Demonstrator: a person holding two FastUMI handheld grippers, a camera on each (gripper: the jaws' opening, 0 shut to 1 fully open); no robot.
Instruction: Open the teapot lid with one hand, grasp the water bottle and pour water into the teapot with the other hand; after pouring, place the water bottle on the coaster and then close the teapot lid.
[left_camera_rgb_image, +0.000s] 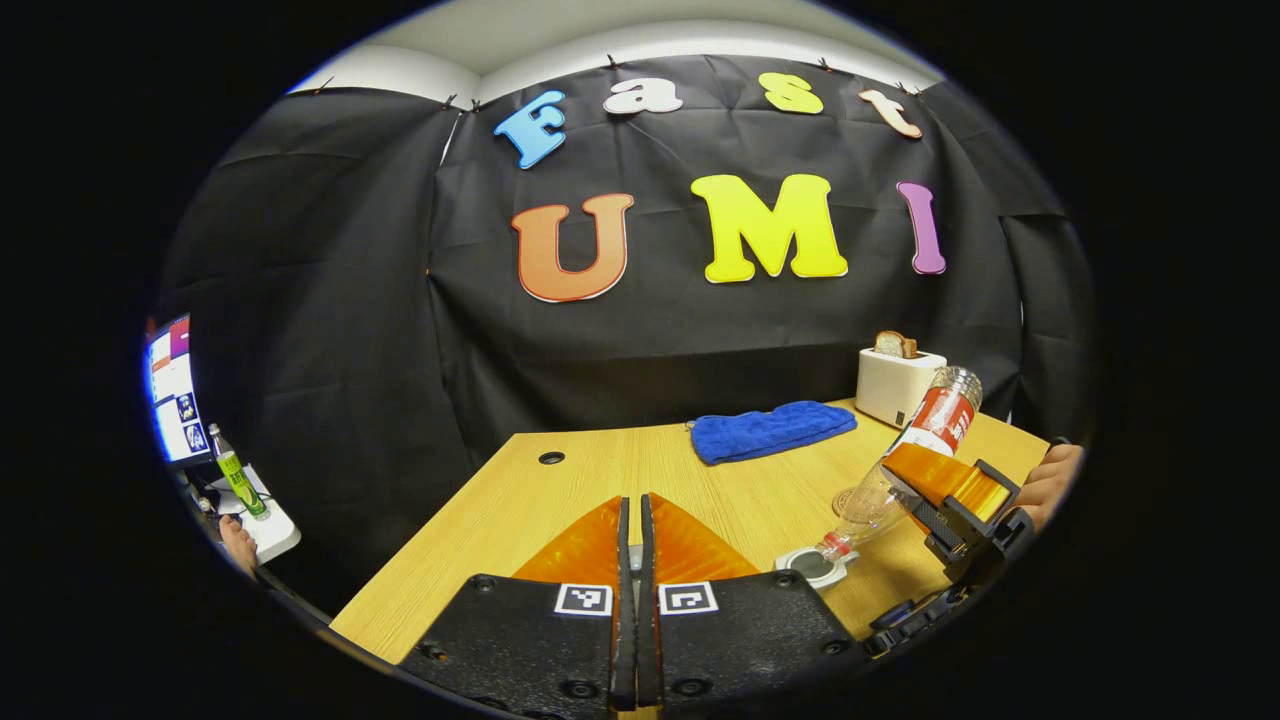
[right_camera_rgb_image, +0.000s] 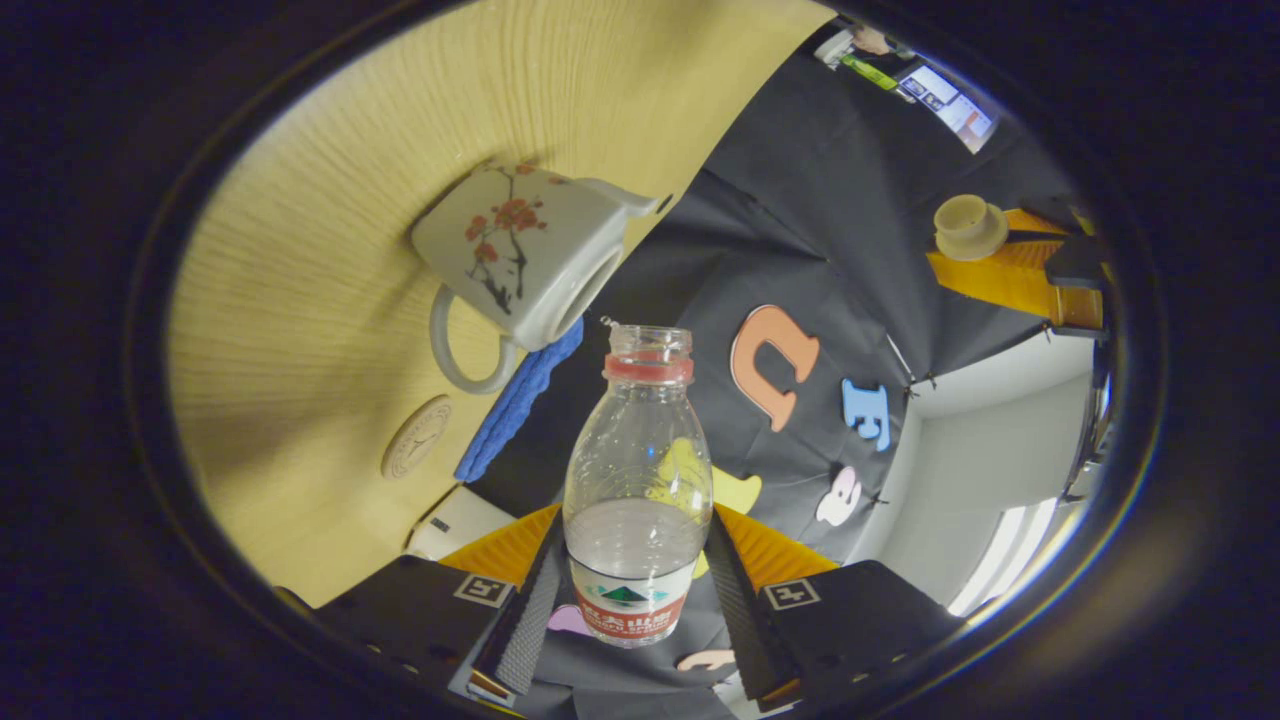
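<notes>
Bottle tipped over teapot.
Bottle (right_camera_rgb_image: 637, 490) is clamped in right tool (right_camera_rgb_image: 636, 580), neck toward open teapot (right_camera_rgb_image: 520, 260); label unreadable. Lid (right_camera_rgb_image: 968, 226) is held by left tool (left_camera_rgb_image: 632, 545).

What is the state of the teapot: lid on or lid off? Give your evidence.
Lid off. In the right gripper view the teapot shows an open mouth, and the lid sits in the left gripper, far from it.

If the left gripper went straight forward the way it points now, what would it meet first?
Probably the blue towel on the table, or the booth's black wall behind it. The left gripper points over bare table first; depth is unclear.
</notes>
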